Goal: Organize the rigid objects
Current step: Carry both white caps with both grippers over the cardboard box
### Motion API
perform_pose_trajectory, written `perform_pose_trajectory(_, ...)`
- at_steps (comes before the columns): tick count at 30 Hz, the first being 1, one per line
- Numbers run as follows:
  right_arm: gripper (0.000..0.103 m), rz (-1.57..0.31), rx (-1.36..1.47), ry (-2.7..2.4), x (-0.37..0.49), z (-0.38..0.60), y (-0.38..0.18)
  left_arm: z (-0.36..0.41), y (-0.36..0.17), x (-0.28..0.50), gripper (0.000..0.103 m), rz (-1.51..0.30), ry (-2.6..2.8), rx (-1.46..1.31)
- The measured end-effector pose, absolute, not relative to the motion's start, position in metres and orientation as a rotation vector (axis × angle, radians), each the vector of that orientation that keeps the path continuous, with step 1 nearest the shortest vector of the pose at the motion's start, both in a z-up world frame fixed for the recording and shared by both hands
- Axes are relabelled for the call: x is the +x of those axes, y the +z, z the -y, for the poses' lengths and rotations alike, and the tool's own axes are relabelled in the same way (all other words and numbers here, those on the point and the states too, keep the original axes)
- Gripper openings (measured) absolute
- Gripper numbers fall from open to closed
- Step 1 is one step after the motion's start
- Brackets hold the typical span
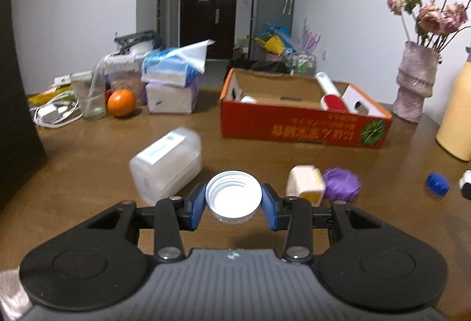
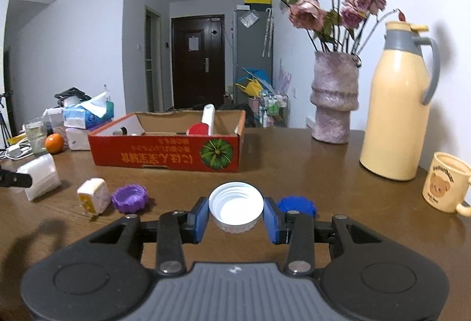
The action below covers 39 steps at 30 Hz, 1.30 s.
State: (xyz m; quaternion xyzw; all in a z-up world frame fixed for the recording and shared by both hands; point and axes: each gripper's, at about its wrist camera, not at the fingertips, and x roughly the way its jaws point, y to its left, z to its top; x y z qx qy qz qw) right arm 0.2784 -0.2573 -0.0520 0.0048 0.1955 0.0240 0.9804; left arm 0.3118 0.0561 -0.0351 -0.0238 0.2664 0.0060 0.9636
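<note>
- Left gripper [image 1: 233, 204]: its blue fingers [image 1: 196, 204] are closed against a white screw cap [image 1: 233, 197], open side up, held just above the desk [image 1: 88, 162]
- Right gripper [image 2: 236, 215]: likewise clamps a second white cap [image 2: 236, 207], lifted clear of the desk
- Step in hand, as I judge it: carrying both caps to the red cardboard box [image 2: 164, 154]
- Next: reach forward over the box wall, then release inside
- A purple cap [image 2: 129, 198], a blue cap [image 2: 295, 204] and a clear plastic container [image 1: 166, 165] wait on the desk
</note>
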Motion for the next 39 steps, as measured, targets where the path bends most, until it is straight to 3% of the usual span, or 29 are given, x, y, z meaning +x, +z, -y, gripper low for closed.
perform_pose_trajectory(17, 0.039, -0.32, 0.023, 0.134, 0.313, 0.216, -0.019, -0.012, 0.002, 0.34, 0.041, -0.455, -0.063, -0.074)
perform_pose_trajectory(39, 0.039, -0.287, 0.085, 0.14, 0.409, 0.198, -0.014, 0.009, 0.005, 0.421, 0.041, -0.401, -0.005, -0.09)
